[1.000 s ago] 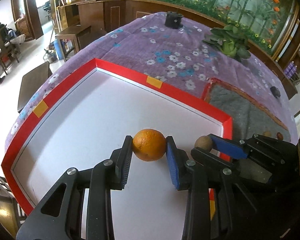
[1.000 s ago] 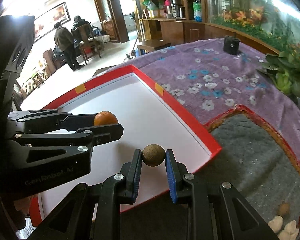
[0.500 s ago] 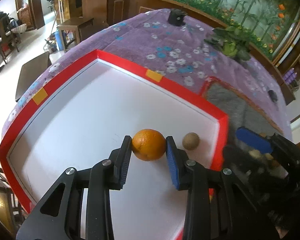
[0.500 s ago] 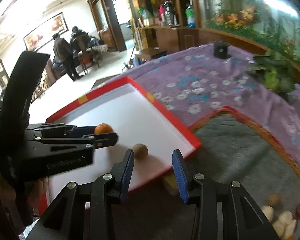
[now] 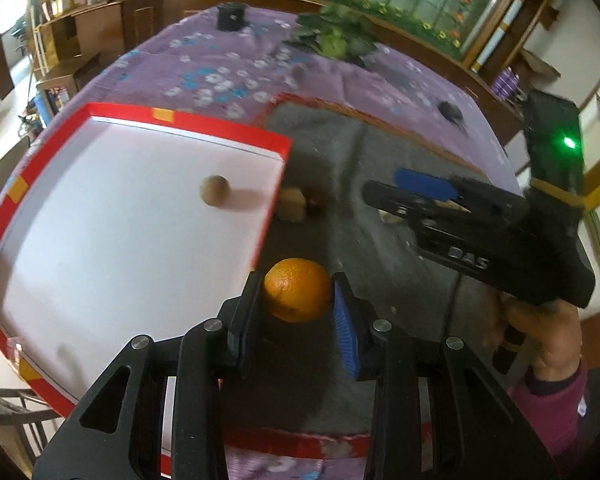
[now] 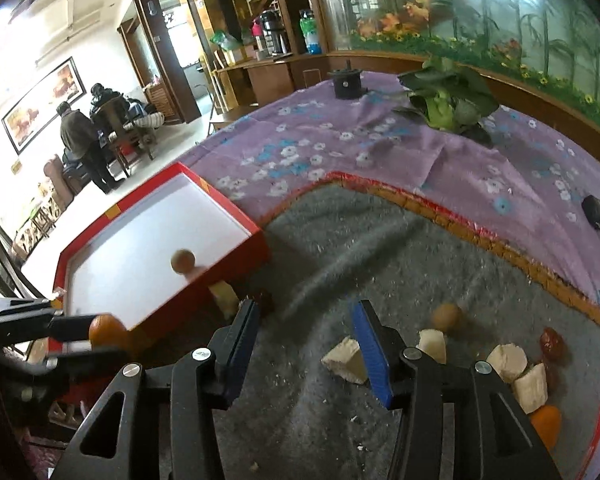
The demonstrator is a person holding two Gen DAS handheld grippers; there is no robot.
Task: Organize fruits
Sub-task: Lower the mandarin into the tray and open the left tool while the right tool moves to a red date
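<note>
Orange (image 5: pixel 298 290) sits clamped between the pads of my left gripper (image 5: pixel 296 304), held above the grey mat (image 5: pixel 380 248) just right of the red-rimmed white tray (image 5: pixel 120 208). My right gripper (image 6: pixel 306 344) carries nothing; its jaws are opening, with only bare mat between them. One small brown round fruit (image 6: pixel 183 261) lies inside the tray near its right wall. On the mat, to the right of my right gripper, lie pale cut chunks (image 6: pixel 507 357), another brown round fruit (image 6: pixel 446 317), a dark red fruit (image 6: pixel 553 343) and an orange piece (image 6: pixel 545 424). Purple flowered cloth (image 6: pixel 340 148) covers the far table.
</note>
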